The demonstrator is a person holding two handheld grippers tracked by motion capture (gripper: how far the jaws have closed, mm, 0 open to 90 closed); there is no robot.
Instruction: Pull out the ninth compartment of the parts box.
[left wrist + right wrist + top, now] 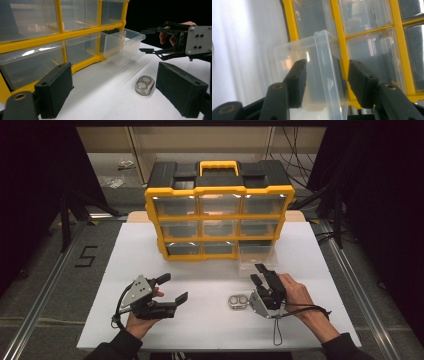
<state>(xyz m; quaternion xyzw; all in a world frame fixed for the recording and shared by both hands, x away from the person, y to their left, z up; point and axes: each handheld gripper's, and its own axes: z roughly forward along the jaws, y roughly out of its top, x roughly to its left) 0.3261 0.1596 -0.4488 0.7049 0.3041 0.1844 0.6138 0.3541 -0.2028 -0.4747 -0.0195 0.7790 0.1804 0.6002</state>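
The right gripper, jaws spread and pinching nothing, is hovering just before the pulled-out clear plastic drawer at the bottom right of the yellow-and-black organiser cabinet; judging by this, the drawer has been released and the small clear case, lying on the white table near that gripper, is likely next. That would call for swinging back and closing on the rounded, two-disc case. The left gripper is resting apart, jaws spread and empty.

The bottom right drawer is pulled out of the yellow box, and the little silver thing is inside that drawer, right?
Not quite. The drawer is pulled out of the yellow box, but the little silver thing lies on the white table, as the high view shows.
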